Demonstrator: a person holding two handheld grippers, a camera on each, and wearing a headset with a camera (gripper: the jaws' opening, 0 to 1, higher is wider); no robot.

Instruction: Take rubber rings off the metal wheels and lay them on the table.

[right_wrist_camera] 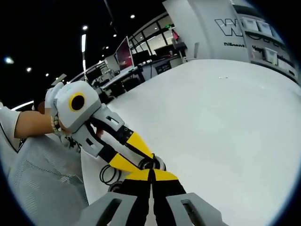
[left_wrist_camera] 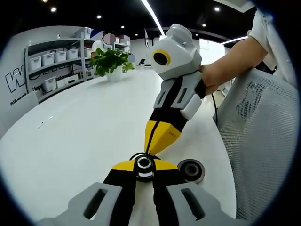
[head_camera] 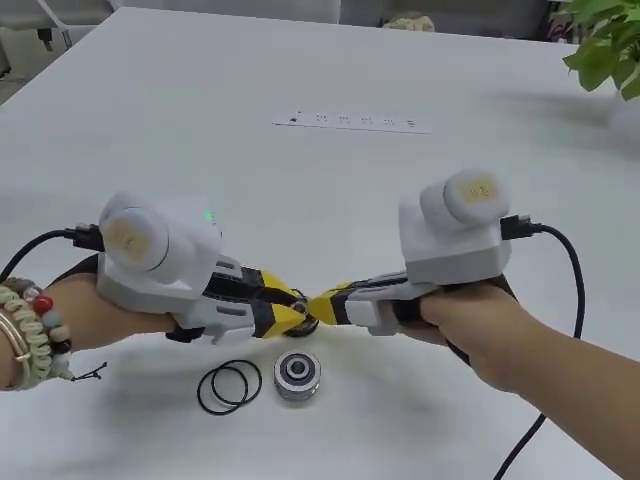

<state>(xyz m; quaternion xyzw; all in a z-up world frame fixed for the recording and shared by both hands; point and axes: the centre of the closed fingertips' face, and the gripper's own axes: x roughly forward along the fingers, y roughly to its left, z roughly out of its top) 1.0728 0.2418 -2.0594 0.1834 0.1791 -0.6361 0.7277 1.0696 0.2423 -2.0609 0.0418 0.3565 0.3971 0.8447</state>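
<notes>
My left gripper (head_camera: 298, 314) is shut on a small metal wheel (left_wrist_camera: 144, 167), held just above the white table (head_camera: 330, 180). My right gripper (right_wrist_camera: 151, 173) meets it tip to tip from the other side, jaws shut on the thin black rubber ring (left_wrist_camera: 139, 155) at the wheel's rim. Below the two grippers a second metal wheel (head_camera: 297, 373) stands on the table. Two loose black rubber rings (head_camera: 229, 385) lie overlapping just left of that wheel.
A white power strip (head_camera: 350, 122) lies across the table's far middle. A green plant (head_camera: 605, 45) stands at the far right corner. A black cable (head_camera: 575, 290) trails from the right gripper, and a mesh chair (left_wrist_camera: 263, 141) is near the table's edge.
</notes>
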